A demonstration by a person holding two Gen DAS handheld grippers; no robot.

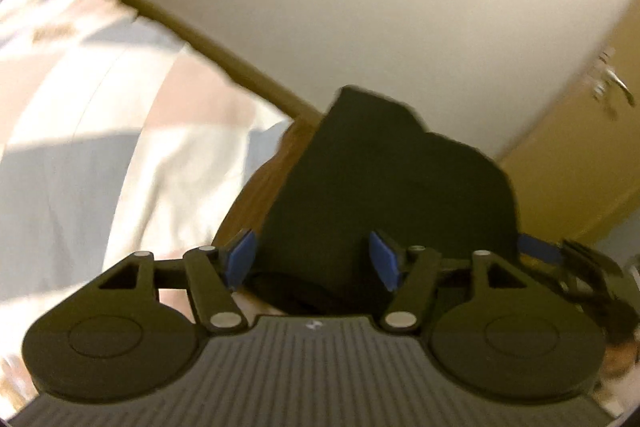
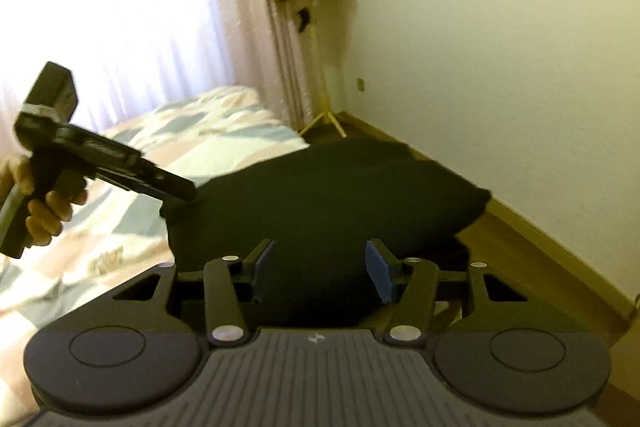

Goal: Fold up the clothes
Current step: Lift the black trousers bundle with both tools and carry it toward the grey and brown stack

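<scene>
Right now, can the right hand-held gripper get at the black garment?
Probably yes. The right hand-held gripper has its jaws spread, with the black garment already filling the gap between the blue pads. Nothing sits in between, though motion blur hides whether the pads touch cloth.

My matte-black plastic right gripper (image 2: 321, 269) carries blue rubber pads (image 2: 379, 270), silver pivot screws (image 2: 227, 333), and a ribbed grey housing (image 2: 316, 375) with a small white logo (image 2: 316, 339).

Blown-out window (image 2: 100, 7) glare; motion blur, fisheye bending at edges.
</scene>
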